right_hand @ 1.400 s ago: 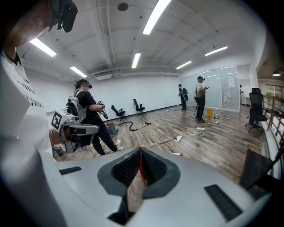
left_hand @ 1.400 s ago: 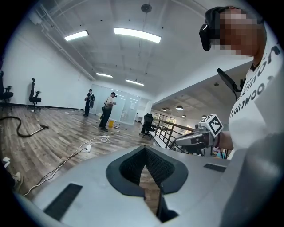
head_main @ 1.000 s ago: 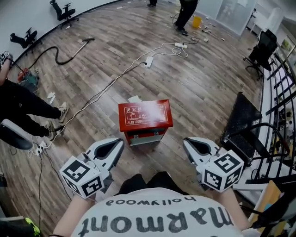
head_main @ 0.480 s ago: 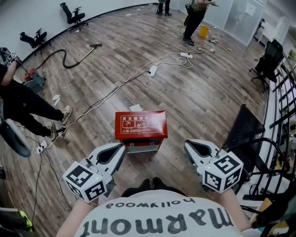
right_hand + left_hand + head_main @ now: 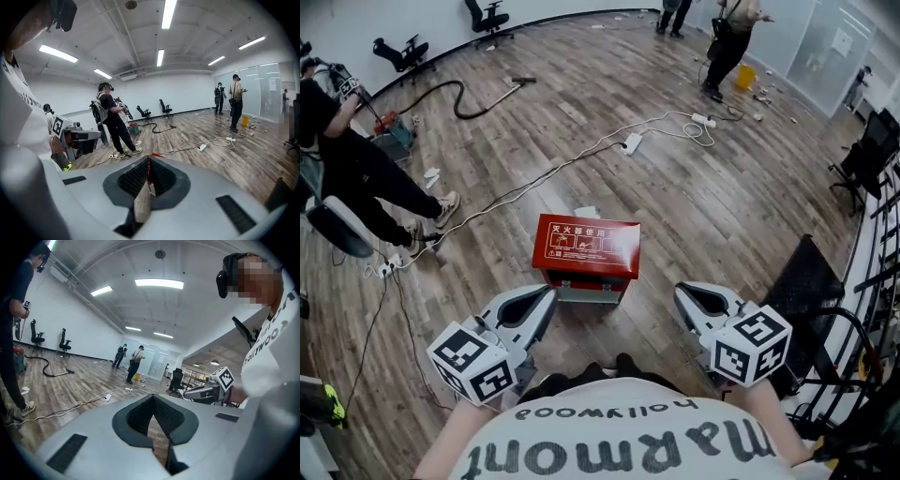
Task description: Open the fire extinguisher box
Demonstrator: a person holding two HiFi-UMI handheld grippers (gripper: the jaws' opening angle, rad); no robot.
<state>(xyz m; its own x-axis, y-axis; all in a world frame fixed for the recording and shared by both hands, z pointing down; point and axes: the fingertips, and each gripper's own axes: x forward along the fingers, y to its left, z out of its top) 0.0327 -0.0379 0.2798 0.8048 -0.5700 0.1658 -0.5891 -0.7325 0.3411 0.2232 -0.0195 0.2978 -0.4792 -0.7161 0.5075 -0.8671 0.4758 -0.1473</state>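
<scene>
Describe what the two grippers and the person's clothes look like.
Both the left gripper and right gripper have pale grey shells with dark ribbed pads. Each carries a white cube with black square markers. The person wears a white shirt with dark lettering.

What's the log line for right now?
red fire extinguisher box closed; left gripper shut, empty; right gripper shut, empty; neither touches box

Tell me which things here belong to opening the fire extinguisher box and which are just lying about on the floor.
For the job:
red fire extinguisher box, lid down, on the floor
left gripper and right gripper, both shut and empty, short of the box

Lying about:
power strip with its white cable
black hose
office chairs
yellow bucket
</scene>
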